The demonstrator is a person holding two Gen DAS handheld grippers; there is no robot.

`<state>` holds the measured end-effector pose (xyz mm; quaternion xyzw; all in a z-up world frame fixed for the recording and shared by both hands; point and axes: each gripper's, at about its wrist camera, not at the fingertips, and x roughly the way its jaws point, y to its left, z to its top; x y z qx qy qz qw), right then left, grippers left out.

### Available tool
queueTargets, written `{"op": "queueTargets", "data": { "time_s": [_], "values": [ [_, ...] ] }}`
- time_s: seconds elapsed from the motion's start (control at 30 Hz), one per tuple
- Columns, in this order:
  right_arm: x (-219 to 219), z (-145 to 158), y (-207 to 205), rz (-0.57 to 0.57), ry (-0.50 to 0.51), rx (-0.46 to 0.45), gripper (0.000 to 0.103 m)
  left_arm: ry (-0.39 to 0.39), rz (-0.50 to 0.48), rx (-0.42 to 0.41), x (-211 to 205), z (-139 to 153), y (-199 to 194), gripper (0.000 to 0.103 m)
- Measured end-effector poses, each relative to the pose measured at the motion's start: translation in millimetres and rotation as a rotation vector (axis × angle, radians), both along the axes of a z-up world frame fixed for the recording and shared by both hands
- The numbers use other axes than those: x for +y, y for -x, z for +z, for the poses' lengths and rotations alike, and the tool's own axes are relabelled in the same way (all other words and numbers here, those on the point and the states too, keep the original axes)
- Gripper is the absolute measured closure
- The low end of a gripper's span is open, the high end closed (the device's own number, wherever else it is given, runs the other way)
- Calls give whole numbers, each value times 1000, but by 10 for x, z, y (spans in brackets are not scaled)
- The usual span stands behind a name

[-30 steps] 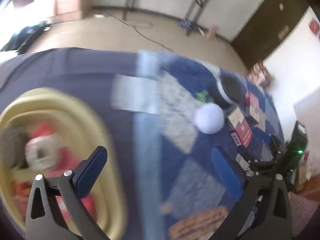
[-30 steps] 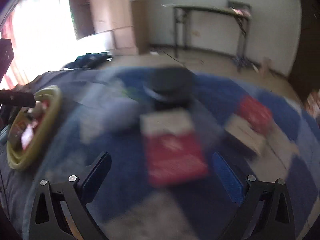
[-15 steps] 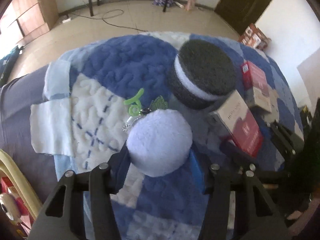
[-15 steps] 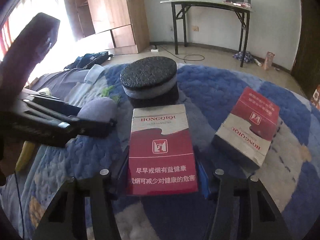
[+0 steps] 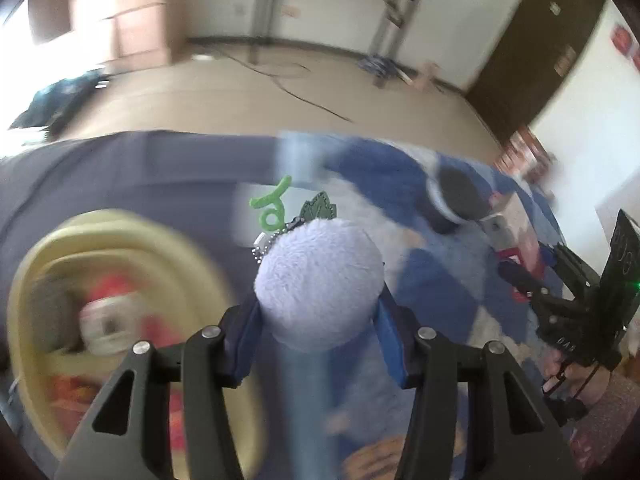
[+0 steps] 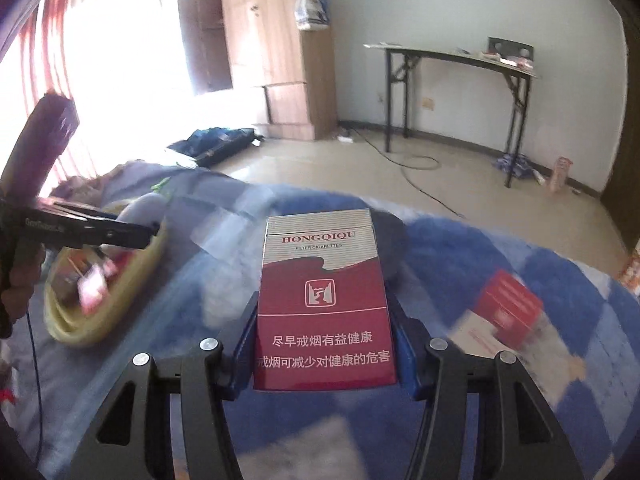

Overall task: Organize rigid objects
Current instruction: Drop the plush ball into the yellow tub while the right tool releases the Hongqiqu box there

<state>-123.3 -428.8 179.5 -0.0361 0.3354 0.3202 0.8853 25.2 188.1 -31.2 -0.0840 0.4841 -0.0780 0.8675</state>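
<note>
While left tongs [image 5: 320, 332] grip pompom [image 5: 318, 284], right tongs [image 6: 324, 344] grip cigarette pack [image 6: 324, 300].

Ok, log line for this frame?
left gripper: shut on pompom | right gripper: shut on cigarette pack | basket: partly filled

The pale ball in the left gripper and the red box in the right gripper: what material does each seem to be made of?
The pale lilac ball looks like soft plush: its surface is fuzzy and matte, and a small bead chain hangs from it. The red box seems to be thin printed cardboard with a smooth, slightly glossy finish: it has flat faces, sharp edges and crisp lettering. Whether it carries a clear film wrap I cannot tell.
</note>
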Motion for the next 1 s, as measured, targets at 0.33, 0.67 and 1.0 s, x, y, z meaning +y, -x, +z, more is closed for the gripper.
{"op": "queueTargets", "data": {
  "time_s": [0.33, 0.67, 1.0],
  "values": [
    [1460, 76, 369, 328, 2, 136, 47, -87, 347, 54, 1649, -8, 864, 50],
    [2563, -304, 607, 478, 243, 167, 47, 7, 435, 155, 1892, -722, 825, 50],
    [2831, -296, 893, 435, 302, 90, 33, 95, 476, 135, 1955, -706, 843, 25]
  ]
}}
